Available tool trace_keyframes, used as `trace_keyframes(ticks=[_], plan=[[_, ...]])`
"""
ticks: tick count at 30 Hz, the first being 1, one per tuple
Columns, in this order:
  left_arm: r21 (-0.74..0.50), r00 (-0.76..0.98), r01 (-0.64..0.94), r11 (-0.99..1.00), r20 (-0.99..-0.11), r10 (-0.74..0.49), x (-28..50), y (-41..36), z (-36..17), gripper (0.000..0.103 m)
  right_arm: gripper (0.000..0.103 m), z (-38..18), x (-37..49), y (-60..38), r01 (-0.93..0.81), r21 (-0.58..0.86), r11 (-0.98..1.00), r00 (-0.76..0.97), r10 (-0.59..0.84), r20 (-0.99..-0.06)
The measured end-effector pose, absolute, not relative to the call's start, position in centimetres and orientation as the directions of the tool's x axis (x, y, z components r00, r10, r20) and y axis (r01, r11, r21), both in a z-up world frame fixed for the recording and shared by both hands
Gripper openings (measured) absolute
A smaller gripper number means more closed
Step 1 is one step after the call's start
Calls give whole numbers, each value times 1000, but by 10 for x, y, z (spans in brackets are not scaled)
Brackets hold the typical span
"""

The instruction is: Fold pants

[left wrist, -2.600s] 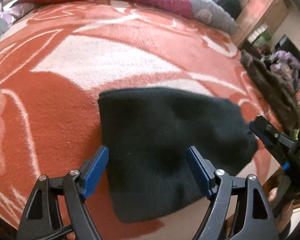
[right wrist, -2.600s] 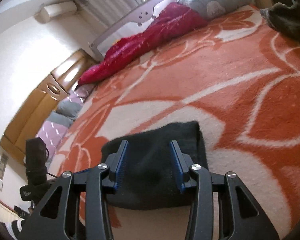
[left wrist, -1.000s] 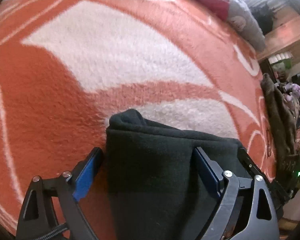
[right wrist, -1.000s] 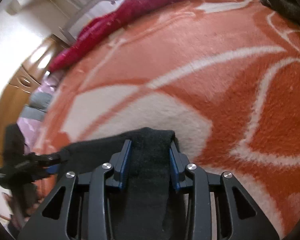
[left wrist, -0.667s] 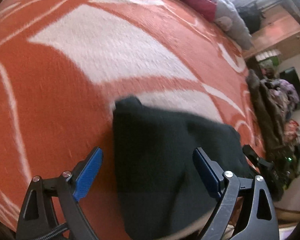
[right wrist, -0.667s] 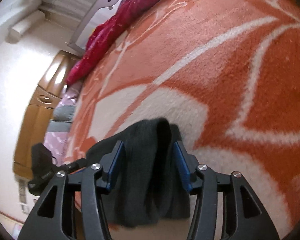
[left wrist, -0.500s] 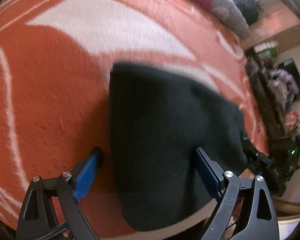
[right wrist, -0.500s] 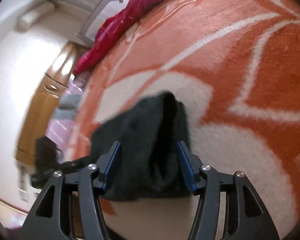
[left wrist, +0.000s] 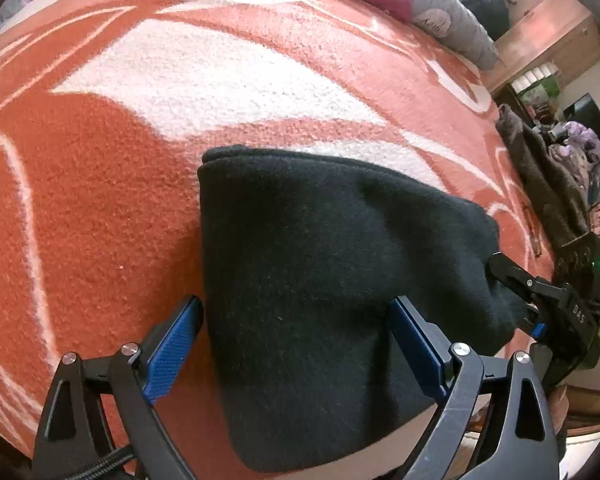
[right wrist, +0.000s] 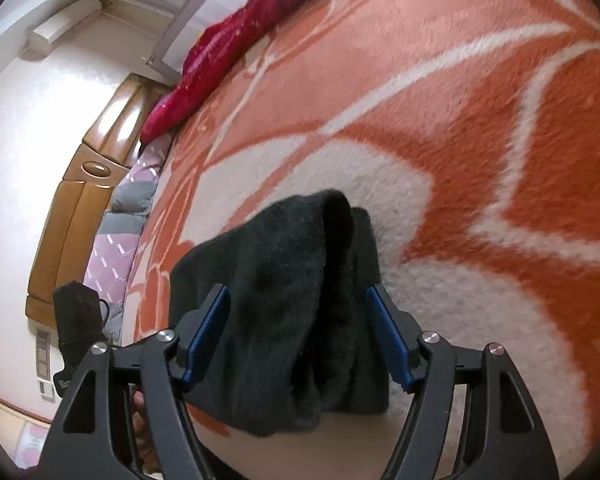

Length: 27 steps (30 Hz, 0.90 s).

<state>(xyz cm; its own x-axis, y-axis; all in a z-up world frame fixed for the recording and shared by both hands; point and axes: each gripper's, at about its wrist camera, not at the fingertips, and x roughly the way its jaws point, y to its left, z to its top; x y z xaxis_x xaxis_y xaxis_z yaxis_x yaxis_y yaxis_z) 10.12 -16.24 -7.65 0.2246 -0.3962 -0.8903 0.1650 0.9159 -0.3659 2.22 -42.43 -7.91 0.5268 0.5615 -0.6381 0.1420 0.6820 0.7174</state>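
the folded pants (left wrist: 323, 280) are looking like matt black fleece, soft and slightly fuzzy. the orange and white blanket (left wrist: 100, 208) beneath is showing a rough, nubbly pile. the left gripper (left wrist: 296, 344) is showing matt black plastic arms, textured blue pads and shiny metal rivets. the headboard (right wrist: 80, 200) is gleaming as glossy varnished wood.
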Motion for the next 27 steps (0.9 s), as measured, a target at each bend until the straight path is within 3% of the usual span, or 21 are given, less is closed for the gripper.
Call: trace_keyframes(ticks=[6, 9, 12, 15, 19, 27], plan=[[-387, 187, 167, 907, -891, -414, 106, -162, -92, 98, 76, -99, 23, -432, 167, 744, 647, 501, 594, -629], [-472, 133, 123, 873, -864, -486, 112, -153, -105, 102, 77, -102, 23, -431, 151, 752, 642, 482, 616, -623], [-516, 116, 115, 849, -842, -527, 118, -150, -110, 102, 86, -102, 27, -421, 120, 720, 683, 458, 605, -651], [-578, 86, 119, 807, -804, -588, 120, -152, -105, 75, 85, -95, 31, -399, 78, 634, 770, 444, 542, -713], [-616, 112, 116, 779, -771, -627, 118, -140, -94, 46, 65, -74, 25, -381, 25, 528, 849, 473, 455, -754], [-613, 222, 108, 782, -752, -621, 129, -114, -58, 42, 61, -43, 37, -370, -7, 573, 820, 517, 493, -699]])
